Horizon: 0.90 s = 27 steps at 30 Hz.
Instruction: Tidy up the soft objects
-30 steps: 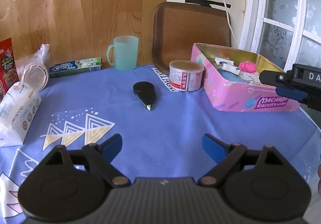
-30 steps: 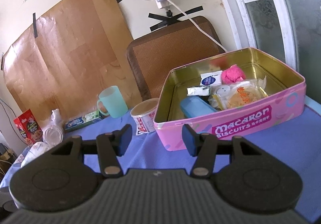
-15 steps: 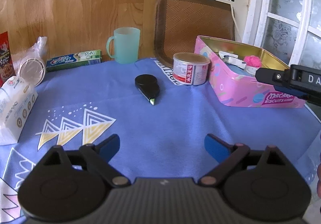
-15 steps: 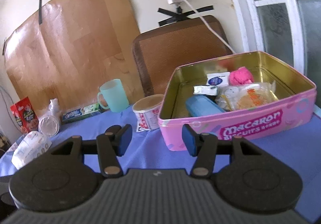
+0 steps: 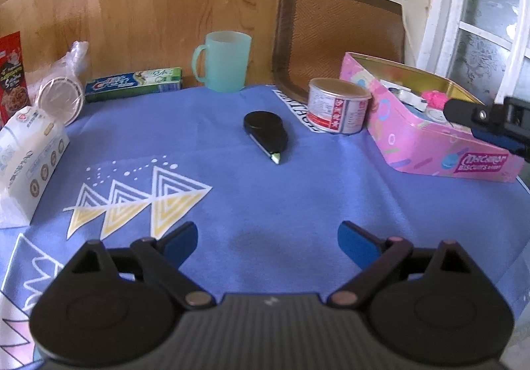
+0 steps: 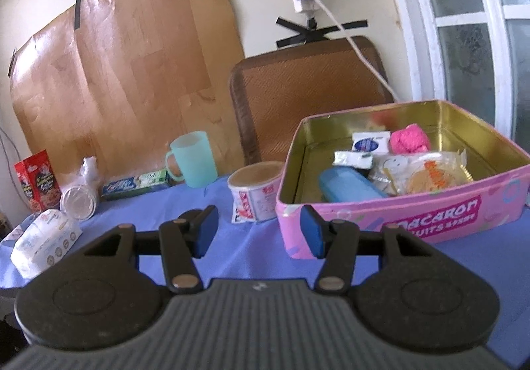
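Note:
A pink macaron tin (image 6: 397,214) stands open on the blue cloth, holding a pink fluffy ball (image 6: 409,139), a blue case (image 6: 347,184) and several small packets. The tin (image 5: 430,151) lies at the right in the left wrist view. A white tissue pack (image 5: 29,151) lies at the far left edge of the cloth. My left gripper (image 5: 266,232) hovers open over bare cloth, nothing between its fingers. My right gripper (image 6: 259,220) is open and empty, just in front of the tin's left corner. One of its fingers (image 5: 480,118) shows over the tin.
A black teardrop-shaped gadget (image 5: 265,131), a labelled can (image 5: 338,108), a mint mug (image 5: 225,61), a toothpaste box (image 5: 132,83), bagged plastic cups (image 5: 61,94) and a red box (image 5: 11,71) sit on the cloth. A brown chair back (image 5: 338,38) stands behind.
The left gripper's jaws have spread a little wider, and its view has tipped up and left across the cloth. The right gripper has drifted and rolled slightly, so the tin sits further right in its view.

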Each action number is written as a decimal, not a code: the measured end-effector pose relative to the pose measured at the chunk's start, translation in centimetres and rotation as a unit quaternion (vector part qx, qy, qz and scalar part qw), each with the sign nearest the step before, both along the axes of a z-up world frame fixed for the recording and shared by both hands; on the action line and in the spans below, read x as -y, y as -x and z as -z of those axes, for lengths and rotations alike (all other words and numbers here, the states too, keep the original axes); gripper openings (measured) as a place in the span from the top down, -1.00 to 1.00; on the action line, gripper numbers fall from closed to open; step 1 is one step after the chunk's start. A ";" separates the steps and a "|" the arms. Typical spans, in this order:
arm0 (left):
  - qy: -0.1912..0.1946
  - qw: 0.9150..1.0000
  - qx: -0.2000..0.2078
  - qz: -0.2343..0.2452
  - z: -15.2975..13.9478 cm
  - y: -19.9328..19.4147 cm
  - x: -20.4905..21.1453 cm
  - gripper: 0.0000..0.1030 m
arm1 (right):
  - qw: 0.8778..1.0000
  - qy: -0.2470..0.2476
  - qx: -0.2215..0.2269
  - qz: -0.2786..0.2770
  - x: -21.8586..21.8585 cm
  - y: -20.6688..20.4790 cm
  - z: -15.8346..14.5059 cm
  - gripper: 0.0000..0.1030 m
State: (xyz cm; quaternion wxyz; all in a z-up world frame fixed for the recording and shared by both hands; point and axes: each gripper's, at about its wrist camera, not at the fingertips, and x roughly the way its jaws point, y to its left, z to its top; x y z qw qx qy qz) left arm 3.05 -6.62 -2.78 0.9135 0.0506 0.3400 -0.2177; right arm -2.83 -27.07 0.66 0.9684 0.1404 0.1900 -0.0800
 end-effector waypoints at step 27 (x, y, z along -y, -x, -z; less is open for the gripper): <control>-0.019 1.000 0.008 0.018 -0.3 2.7 1.9 -0.99 | 0.997 -0.067 -0.001 0.037 3.3 2.6 0.2 -0.16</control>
